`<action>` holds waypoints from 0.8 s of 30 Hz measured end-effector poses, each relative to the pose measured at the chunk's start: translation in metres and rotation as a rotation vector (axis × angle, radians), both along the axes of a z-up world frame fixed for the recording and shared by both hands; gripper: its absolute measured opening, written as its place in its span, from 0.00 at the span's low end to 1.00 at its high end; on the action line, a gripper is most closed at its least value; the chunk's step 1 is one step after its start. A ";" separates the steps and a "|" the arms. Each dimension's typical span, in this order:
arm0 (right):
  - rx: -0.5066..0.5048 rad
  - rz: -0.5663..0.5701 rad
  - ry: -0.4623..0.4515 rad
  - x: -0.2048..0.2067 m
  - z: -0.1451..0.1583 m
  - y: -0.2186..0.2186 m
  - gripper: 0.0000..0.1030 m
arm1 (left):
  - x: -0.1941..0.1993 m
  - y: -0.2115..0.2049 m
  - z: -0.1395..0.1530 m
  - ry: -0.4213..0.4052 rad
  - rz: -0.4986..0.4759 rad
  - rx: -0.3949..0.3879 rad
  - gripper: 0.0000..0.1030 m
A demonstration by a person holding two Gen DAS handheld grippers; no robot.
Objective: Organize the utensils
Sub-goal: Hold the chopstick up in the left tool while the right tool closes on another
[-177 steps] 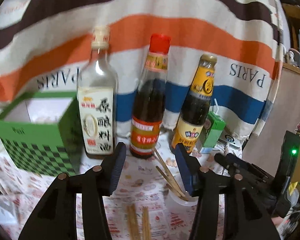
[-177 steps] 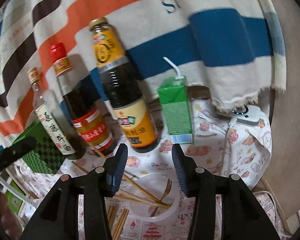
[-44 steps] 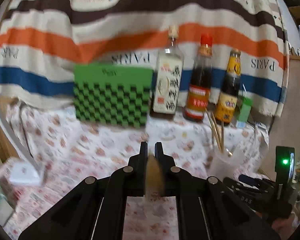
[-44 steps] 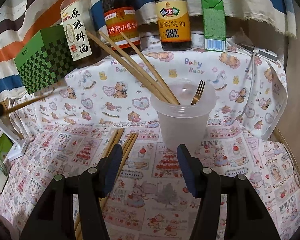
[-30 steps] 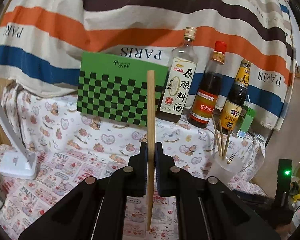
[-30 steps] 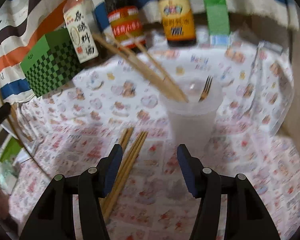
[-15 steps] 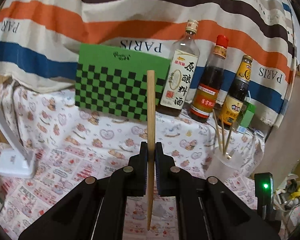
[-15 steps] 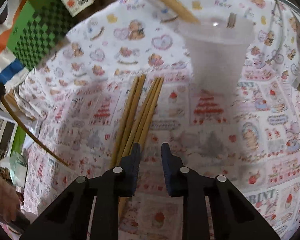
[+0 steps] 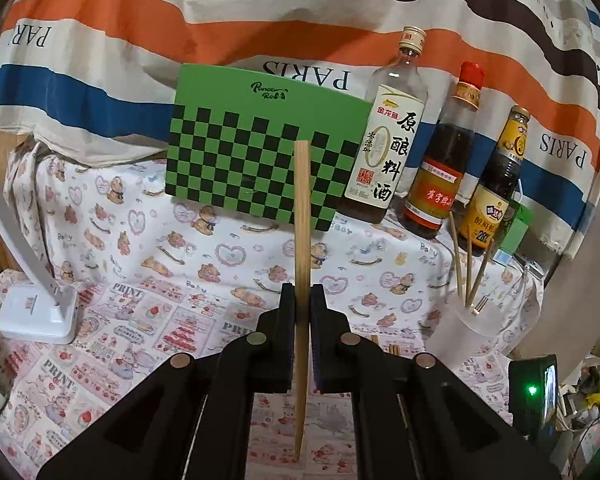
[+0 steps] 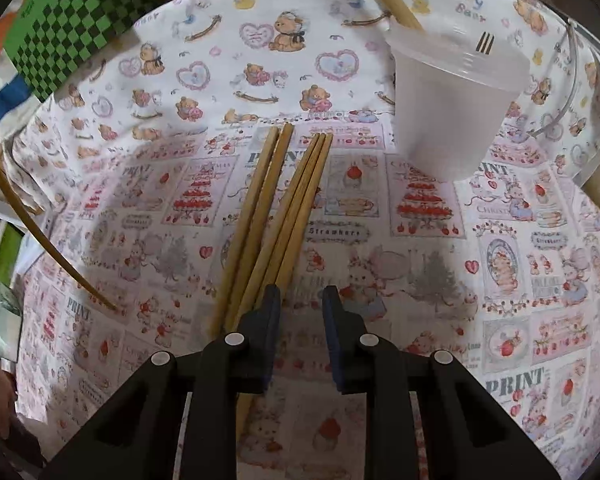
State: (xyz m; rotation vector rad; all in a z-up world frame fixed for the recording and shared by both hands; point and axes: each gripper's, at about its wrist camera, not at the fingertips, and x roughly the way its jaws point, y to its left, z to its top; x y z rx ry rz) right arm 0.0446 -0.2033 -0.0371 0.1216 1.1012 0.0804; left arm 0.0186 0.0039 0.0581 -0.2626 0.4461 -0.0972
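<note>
While left jaws clamp one chopstick [image 9: 301, 216], right jaws stand beside others [image 10: 284, 208].

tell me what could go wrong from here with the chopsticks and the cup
The left tool pinches one chopstick near its middle, so it could pivot or slip on the way to the cup.

The right tool sits to the right of the loose chopsticks with nothing between its fingers; closing there may grab none or scatter them.

The cup looks light and already holds leaning chopsticks and a fork; a bump might tip it.
</note>
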 end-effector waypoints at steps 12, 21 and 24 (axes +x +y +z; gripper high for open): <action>0.061 -0.001 0.067 -0.013 -0.001 -0.006 0.24 | 0.000 0.004 0.000 -0.006 0.025 0.007 0.06; -0.109 0.021 -0.030 -0.014 -0.002 0.019 0.24 | 0.001 0.002 -0.003 -0.010 0.032 0.022 0.06; -0.153 0.041 -0.068 -0.019 -0.003 0.024 0.24 | 0.001 0.005 -0.002 -0.015 0.040 0.011 0.06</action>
